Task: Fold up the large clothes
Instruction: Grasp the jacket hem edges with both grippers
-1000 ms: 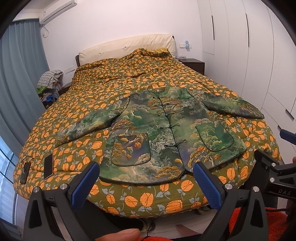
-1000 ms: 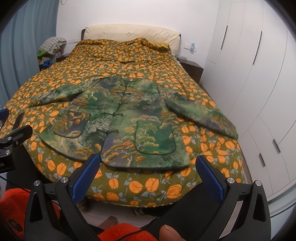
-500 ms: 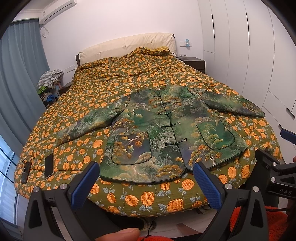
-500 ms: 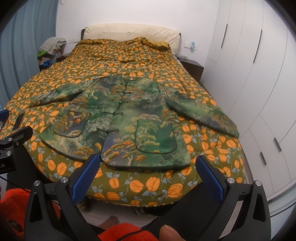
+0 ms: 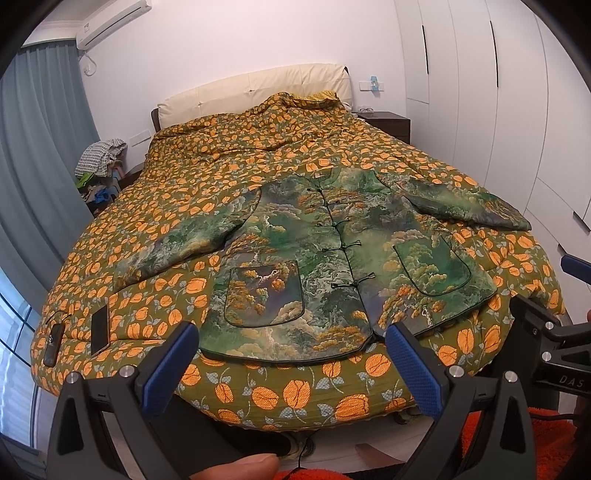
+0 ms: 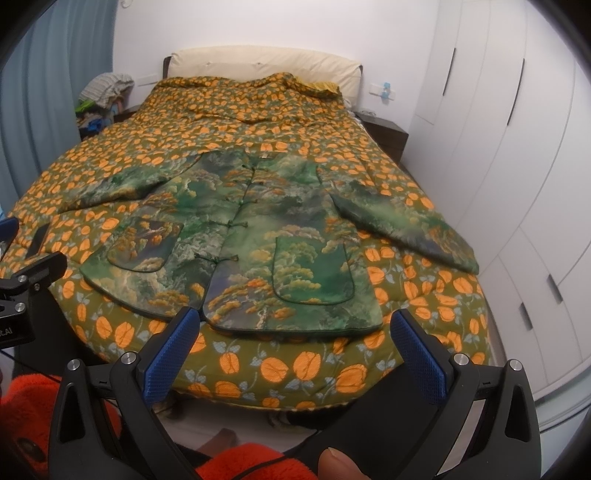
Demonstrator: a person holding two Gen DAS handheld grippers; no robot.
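Jaws spread wide and empty on both the left gripper and right gripper, held short of the bed's foot, where a green landscape-print jacket lies flat, buttoned, sleeves outstretched, on an orange-leaf quilt

You are in a bedroom in a home. A big bed fills the room, with a leaf-print blanket and a soft cream headboard. Tall white closet doors line one wall. Blue curtains hang by the window, an air conditioner sits up high, and a dark nightstand stands beside the bed.
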